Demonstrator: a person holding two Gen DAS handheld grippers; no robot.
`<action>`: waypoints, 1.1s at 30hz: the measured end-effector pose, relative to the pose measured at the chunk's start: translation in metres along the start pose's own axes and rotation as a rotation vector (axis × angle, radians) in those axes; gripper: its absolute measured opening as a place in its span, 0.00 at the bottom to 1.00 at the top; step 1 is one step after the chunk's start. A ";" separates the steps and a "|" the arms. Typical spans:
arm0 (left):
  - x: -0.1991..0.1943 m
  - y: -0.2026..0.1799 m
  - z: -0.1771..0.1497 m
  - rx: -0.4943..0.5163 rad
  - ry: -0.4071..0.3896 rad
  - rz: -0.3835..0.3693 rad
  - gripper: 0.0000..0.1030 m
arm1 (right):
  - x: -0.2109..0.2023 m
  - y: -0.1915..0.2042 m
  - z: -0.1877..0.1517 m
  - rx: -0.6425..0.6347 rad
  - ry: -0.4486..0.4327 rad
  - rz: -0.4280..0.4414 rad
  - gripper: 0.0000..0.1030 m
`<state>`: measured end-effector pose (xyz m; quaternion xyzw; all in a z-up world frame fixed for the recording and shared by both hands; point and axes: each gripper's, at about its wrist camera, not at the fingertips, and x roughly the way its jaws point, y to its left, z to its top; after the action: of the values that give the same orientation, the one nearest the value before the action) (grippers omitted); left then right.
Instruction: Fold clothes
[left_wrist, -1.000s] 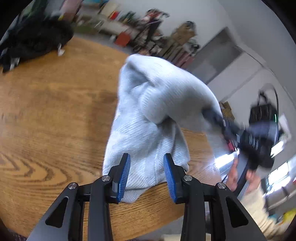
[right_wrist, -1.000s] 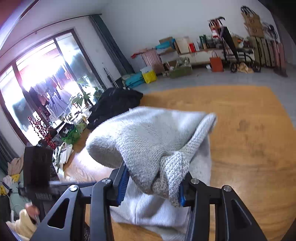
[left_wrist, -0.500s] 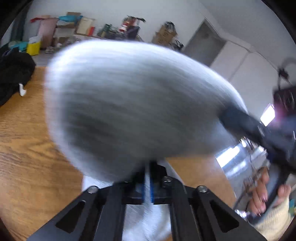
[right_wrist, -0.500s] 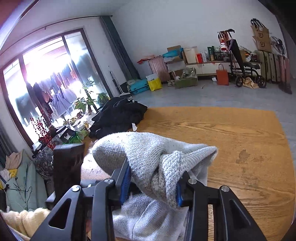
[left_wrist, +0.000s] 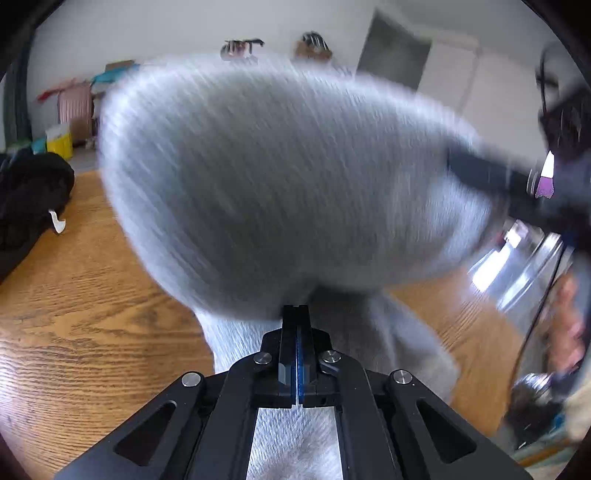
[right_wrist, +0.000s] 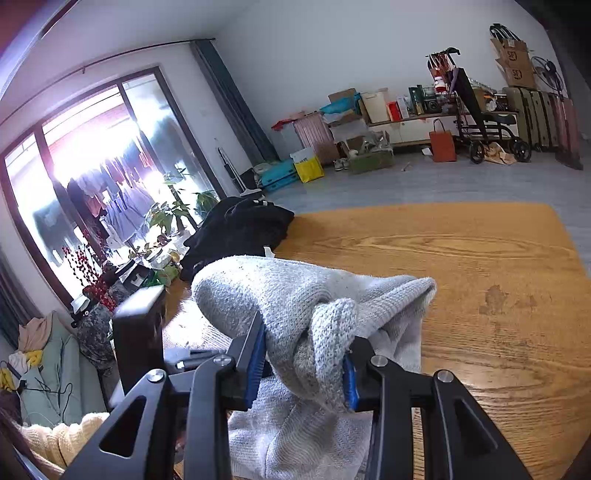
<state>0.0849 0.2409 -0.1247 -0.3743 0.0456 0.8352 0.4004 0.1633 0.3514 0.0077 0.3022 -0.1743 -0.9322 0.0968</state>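
Between right tongs (right_wrist: 304, 363), closing: bunched sweater (right_wrist: 295, 295); left tongs (left_wrist: 297, 325) apparently pinching hem.

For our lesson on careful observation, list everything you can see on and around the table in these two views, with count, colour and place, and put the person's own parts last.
grey knitted garment: one, light grey, lifted above the table, bunched.
black clothes pile: one, black, table's far edge by the window.
wooden table: one, oak brown, under everything.
potted plants: several, green, by the window.
orange bag: one, on the far floor.
left gripper: one, black with blue pads, shut at the garment's lower edge.
right gripper: one, black with blue pads, closing, a thick fold between its jaws.
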 end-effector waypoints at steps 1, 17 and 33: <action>0.004 0.004 0.003 -0.029 0.001 -0.002 0.02 | -0.001 0.000 0.000 0.006 -0.006 0.001 0.37; -0.006 0.067 0.025 -0.205 -0.041 0.079 0.02 | 0.013 -0.003 -0.036 0.022 0.109 0.033 0.34; -0.077 0.140 -0.008 -0.768 0.026 -0.266 0.07 | -0.032 -0.014 -0.067 0.319 0.124 0.071 0.74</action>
<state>0.0222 0.0948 -0.1105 -0.5097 -0.3136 0.7276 0.3353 0.2273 0.3560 -0.0314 0.3644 -0.3240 -0.8683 0.0909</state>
